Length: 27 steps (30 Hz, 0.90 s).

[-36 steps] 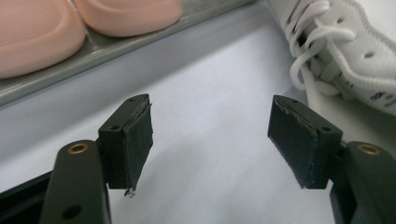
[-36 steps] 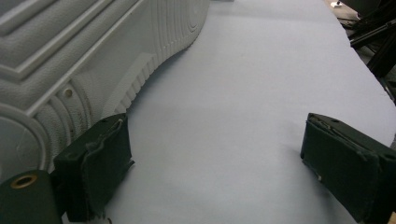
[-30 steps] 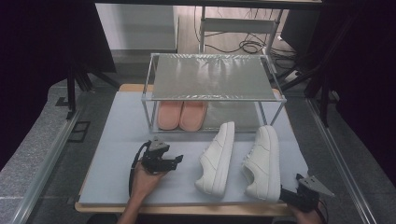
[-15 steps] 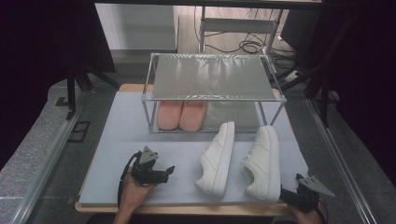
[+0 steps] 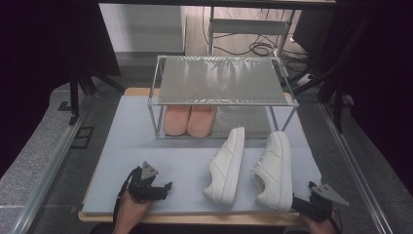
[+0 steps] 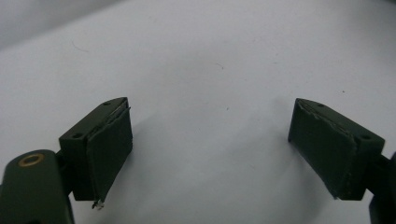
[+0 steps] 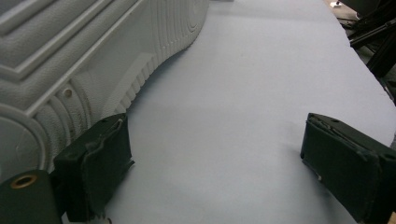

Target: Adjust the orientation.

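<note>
Since the earlier frames the left gripper (image 5: 163, 187) has drawn back toward the near edge of the blue mat (image 5: 126, 146), away from the left white sneaker (image 5: 226, 165), and its jaws have just been opening; they now stand wide apart with nothing between them, just bare mat in the left gripper view. The right gripper (image 5: 297, 202) sits at the heel of the right white sneaker (image 5: 275, 170), jaws spread and empty, its left pad (image 7: 100, 163) just beside the sole (image 7: 140, 56) in the right gripper view. Both sneakers lie in front of the wire-frame rack (image 5: 221, 80), toes toward it, near each other but apart. The risk, as I judge it: closing from here, the right gripper would catch only the heel's rounded edge, so the shoe could swing or slip out, or knock its neighbour. Count: two white sneakers, two pink slippers (image 5: 189, 120) under the rack's shelf, one rack, two grippers.
</note>
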Motion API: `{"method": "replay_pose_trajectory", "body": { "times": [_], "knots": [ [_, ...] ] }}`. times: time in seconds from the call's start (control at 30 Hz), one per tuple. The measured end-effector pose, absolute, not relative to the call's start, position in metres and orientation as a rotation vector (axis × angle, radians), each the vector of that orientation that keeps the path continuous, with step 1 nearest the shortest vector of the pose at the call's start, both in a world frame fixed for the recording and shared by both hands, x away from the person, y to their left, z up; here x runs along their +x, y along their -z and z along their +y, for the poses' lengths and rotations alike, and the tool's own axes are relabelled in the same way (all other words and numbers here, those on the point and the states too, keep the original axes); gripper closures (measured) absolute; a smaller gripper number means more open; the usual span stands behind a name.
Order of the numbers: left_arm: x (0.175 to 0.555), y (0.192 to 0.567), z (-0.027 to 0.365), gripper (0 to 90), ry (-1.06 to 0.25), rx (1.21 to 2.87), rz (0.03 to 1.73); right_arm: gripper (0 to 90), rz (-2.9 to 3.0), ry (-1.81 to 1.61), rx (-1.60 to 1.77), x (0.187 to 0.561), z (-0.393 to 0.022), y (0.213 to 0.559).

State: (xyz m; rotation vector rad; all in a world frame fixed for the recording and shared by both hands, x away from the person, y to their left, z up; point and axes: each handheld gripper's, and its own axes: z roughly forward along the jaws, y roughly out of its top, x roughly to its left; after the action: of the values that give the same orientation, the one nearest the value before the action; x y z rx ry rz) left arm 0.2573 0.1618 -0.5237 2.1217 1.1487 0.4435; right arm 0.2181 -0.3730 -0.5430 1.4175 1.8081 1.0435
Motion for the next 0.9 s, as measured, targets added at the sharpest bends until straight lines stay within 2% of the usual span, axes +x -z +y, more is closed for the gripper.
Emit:
{"method": "replay_pose_trajectory", "body": {
  "times": [0.5, 0.7, 0.9],
  "knots": [
    [0.255, 0.525, 0.162, 14.3, -0.448, 2.097, 1.165, 8.6, 1.832, -1.025, 1.425, 0.220, -0.373, 0.540],
    [0.255, 0.525, 0.163, 14.9, -0.449, 2.092, 1.171, 13.0, 1.845, -0.989, 1.463, 0.221, -0.373, 0.535],
    [0.255, 0.525, 0.163, 15.4, -0.449, 2.090, 1.173, 13.3, 1.886, -0.939, 1.497, 0.219, -0.373, 0.528]
  ]
}}
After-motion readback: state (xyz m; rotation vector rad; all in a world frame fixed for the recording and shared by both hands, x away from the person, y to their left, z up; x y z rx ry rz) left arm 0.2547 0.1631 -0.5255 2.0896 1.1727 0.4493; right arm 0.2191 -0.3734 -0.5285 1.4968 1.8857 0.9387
